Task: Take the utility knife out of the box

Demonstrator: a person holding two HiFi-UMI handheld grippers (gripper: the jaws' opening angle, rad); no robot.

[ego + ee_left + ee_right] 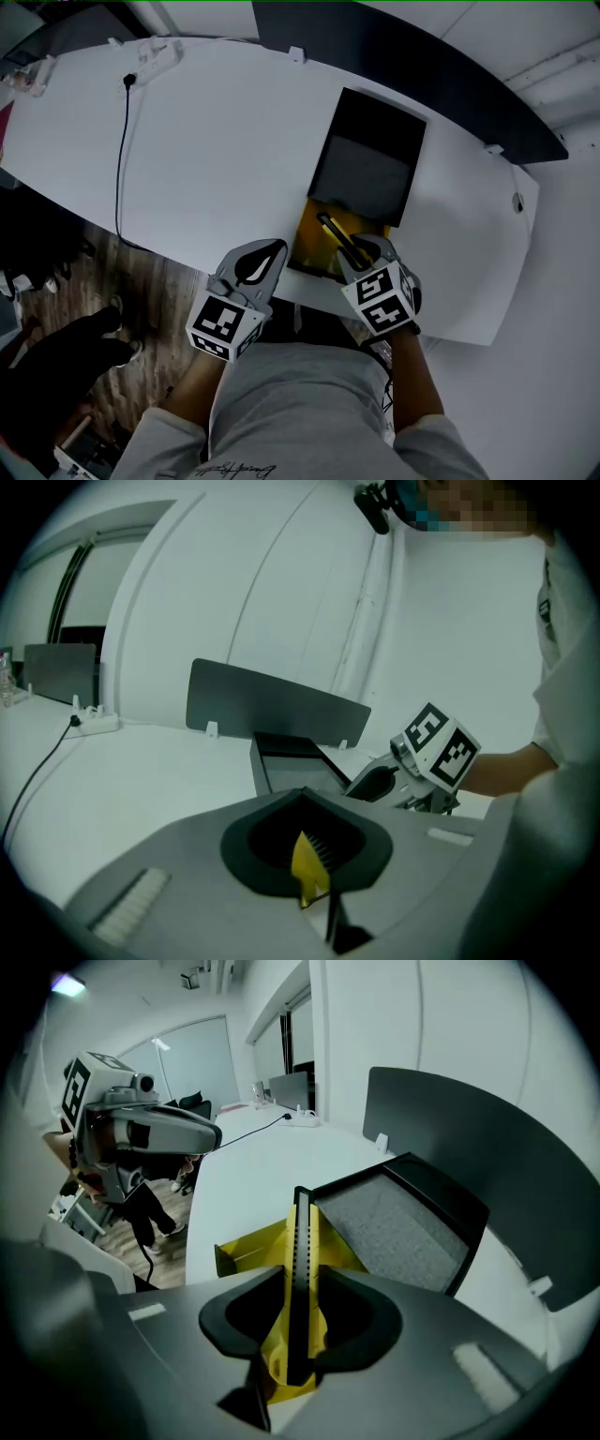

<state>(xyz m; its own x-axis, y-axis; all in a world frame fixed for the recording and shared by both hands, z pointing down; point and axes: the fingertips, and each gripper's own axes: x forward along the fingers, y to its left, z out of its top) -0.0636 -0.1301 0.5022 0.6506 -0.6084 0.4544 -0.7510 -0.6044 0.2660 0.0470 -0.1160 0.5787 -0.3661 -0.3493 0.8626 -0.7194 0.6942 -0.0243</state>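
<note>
The utility knife [335, 234], black with a yellow body, is in my right gripper [361, 251], which is shut on it just above the yellow box [314, 239]. In the right gripper view the knife [300, 1279] points up and away between the jaws. The yellow box lies at the near end of a black case [370, 159] lined with grey foam. My left gripper [272, 258] sits at the yellow box's left edge, shut on a yellow flap [307, 864] of it. The left gripper view also shows the right gripper [375, 782] beside the black case [286, 757].
A power strip [150, 61] with a black cable [122, 159] lies at the table's far left. A dark divider panel [403, 47] stands along the back edge. The white table's near edge [234, 272] runs right under both grippers, with the person's lap below.
</note>
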